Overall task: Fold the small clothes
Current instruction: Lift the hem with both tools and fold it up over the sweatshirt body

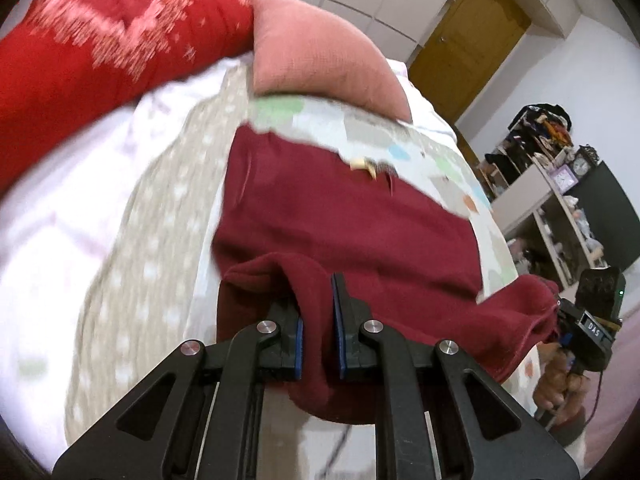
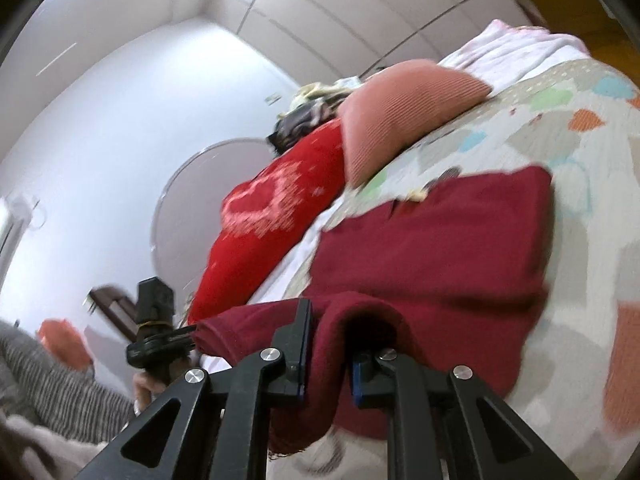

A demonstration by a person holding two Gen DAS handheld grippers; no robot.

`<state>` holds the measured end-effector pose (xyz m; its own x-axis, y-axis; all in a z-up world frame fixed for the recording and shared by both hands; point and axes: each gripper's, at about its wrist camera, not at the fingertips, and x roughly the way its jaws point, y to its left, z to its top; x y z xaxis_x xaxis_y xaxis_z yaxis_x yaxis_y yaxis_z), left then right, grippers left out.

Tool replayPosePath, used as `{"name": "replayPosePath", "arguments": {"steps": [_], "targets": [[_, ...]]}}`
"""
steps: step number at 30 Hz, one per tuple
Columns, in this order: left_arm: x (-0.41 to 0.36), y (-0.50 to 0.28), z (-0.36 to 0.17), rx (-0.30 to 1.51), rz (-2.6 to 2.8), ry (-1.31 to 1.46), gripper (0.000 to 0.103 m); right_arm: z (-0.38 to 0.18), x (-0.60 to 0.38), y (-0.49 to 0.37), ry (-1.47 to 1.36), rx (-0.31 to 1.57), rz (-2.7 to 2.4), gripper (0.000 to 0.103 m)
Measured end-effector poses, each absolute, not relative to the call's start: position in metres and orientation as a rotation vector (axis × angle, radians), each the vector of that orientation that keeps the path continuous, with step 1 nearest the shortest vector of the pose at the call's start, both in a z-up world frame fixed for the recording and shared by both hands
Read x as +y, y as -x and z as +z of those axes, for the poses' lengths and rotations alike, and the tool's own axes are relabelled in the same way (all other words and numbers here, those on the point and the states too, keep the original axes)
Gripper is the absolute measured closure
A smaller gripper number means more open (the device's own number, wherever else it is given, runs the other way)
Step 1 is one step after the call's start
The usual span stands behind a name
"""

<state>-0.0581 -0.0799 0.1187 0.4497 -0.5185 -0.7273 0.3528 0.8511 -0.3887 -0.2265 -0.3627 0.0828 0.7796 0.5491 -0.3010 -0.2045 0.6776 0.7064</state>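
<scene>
Left wrist view: the maroon garment [image 1: 344, 224] is being clamped by the left gripper [image 1: 318, 320] and the right gripper [image 2: 326, 356], and both corners are best being carried level onto the bedspread [image 1: 160, 208].

Your dark red garment [image 1: 340, 232] smears with motion blur, its near fold hiding the left gripper [image 1: 318, 344] pads; the shelf clutter [image 1: 540, 132] is too small to identify.

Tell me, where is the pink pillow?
In both wrist views the pink pillow lies at the bed's far end, touching the red pillow, beyond the dark red garment.
</scene>
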Motion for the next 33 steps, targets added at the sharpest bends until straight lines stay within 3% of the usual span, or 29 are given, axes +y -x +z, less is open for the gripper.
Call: {"name": "replayPosePath", "arguments": {"steps": [8, 9, 11, 15, 16, 17, 19, 24, 33], "targets": [[-0.12, -0.036, 0.104, 0.952, -0.441, 0.177, 0.092, 0.066, -0.421, 0.135, -0.787, 0.552, 0.263, 0.087], [-0.119, -0.042, 0.1, 0.962, -0.427, 0.19, 0.09, 0.057, -0.429, 0.125, -0.814, 0.574, 0.239, 0.084], [-0.119, -0.06, 0.088, 1.013, -0.422, 0.234, 0.084, 0.039, -0.446, 0.111, -0.889, 0.633, 0.188, 0.063], [-0.11, -0.069, 0.089, 1.048, -0.446, 0.277, 0.075, 0.036, -0.467, 0.119, -0.979, 0.577, 0.17, 0.052], [-0.107, -0.069, 0.093, 1.035, -0.448, 0.283, 0.062, 0.041, -0.474, 0.128, -0.983, 0.543, 0.153, 0.046], [-0.102, -0.068, 0.101, 1.002, -0.426, 0.279, 0.041, 0.045, -0.479, 0.133, -0.986, 0.523, 0.138, 0.045], [-0.096, -0.063, 0.118, 0.916, -0.379, 0.278, 0.024, 0.056, -0.484, 0.143, -0.973, 0.489, 0.127, 0.045], [-0.099, -0.058, 0.127, 0.896, -0.423, 0.228, 0.023, 0.083, -0.447, 0.145, -0.754, 0.524, 0.198, 0.045], [-0.134, -0.084, 0.074, 1.008, -0.345, 0.075, 0.023, 0.068, -0.398, 0.085, -0.494, 0.672, 0.114, 0.045]]}}
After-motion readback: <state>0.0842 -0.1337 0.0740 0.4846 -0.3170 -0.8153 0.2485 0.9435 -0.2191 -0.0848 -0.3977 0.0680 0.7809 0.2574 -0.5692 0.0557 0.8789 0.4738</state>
